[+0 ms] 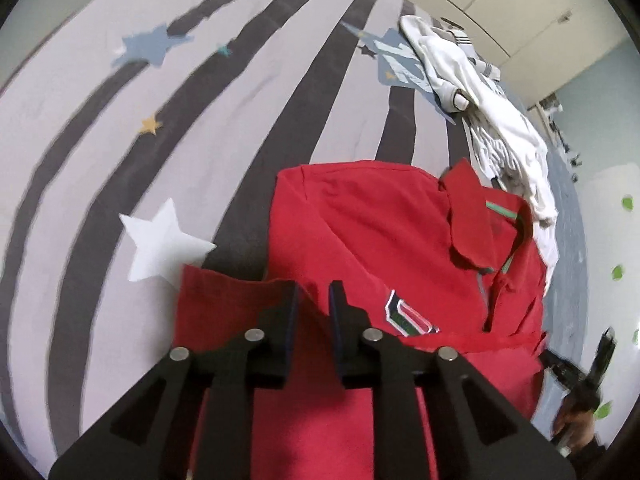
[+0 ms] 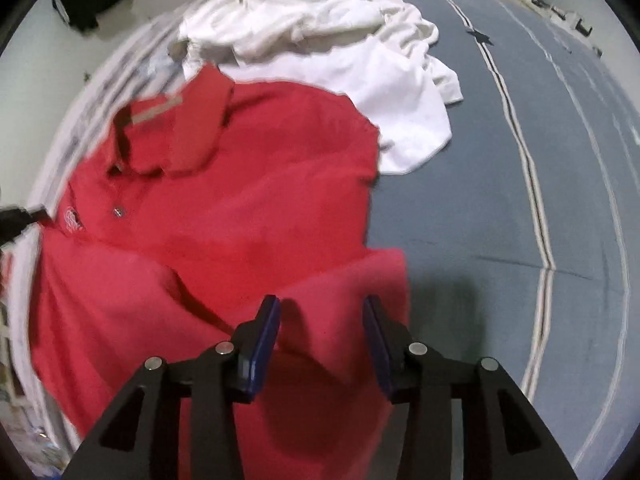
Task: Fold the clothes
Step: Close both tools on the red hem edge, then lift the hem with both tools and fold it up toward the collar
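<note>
Item: red polo shirt (image 2: 240, 200), lay front-up on the bed (image 2: 500, 200) beside a white garment (image 2: 380, 92), sleeves turned inward for folding; left tongs (image 1: 313, 292) slightly parted and right tongs (image 2: 322, 308) wider, both gripping nothing.

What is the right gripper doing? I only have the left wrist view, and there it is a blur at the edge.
Observer: The right gripper points down over a loose edge of the red shirt; its jaws stand apart, with red cloth showing between them.
Operator: What is the bed like on that side?
Observer: A blue cover with thin white and dark lines, not broad stripes.
Operator: And the white clothes?
Observer: The white clothes spread wide beyond the collar, one piece reaching onto the blue cover.
</note>
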`<state>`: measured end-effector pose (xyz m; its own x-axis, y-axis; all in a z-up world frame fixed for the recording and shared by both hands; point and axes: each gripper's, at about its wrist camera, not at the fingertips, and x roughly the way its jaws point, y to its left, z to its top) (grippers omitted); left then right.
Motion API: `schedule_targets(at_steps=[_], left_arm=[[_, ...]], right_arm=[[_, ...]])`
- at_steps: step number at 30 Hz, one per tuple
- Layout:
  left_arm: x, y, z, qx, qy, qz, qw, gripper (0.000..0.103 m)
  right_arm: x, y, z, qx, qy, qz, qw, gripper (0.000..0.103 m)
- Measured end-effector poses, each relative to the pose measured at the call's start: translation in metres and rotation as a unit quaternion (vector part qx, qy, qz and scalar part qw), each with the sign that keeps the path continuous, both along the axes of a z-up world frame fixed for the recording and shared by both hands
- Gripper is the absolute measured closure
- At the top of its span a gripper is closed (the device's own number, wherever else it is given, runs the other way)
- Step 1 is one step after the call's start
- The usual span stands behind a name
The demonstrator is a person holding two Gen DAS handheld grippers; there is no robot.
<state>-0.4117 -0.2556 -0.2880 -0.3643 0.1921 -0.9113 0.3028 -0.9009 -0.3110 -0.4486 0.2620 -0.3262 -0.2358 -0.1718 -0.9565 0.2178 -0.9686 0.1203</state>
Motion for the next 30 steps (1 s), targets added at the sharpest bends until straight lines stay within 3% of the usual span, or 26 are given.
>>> schedule_targets(at_steps=[6,8,11,13,16,25,30], left_arm=[[0.002,-0.013,-0.014,-0.078,-0.038,-0.026,0.9959,0.087],[0.000,-0.020,-0.030,-0.080,-0.067,-0.024,0.9943,0.087],[-0.003,-0.020,-0.041,-0.078,-0.077,-0.030,0.9936,0.087],[-0.004,-0.018,-0.044,-0.082,-0.076,-0.038,0.9931,0.087],[-0.003,-0.019,-0.047,-0.081,-0.073,-0.046,0.9930,0.087],[0.004,-0.033,-0.047,-0.069,-0.066,-0.038,0.9947,0.091],[0.006,-0.043,-0.046,-0.075,-0.064,-0.021,0.9949,0.092]], right_arm=[[-0.010,0.006,-0.006,-0.026,0.001,-0.035,0.999,0.064],[-0.015,0.002,-0.008,-0.022,-0.003,-0.033,0.999,0.064],[-0.022,-0.003,-0.017,-0.015,-0.018,-0.033,0.999,0.065],[-0.025,-0.001,-0.019,-0.019,-0.023,-0.038,0.999,0.082],[-0.028,0.008,-0.017,-0.039,-0.021,-0.058,0.997,0.094],[-0.025,0.055,0.009,-0.085,0.008,-0.143,0.986,0.098],[-0.038,0.050,0.002,-0.049,0.015,-0.118,0.992,0.098]])
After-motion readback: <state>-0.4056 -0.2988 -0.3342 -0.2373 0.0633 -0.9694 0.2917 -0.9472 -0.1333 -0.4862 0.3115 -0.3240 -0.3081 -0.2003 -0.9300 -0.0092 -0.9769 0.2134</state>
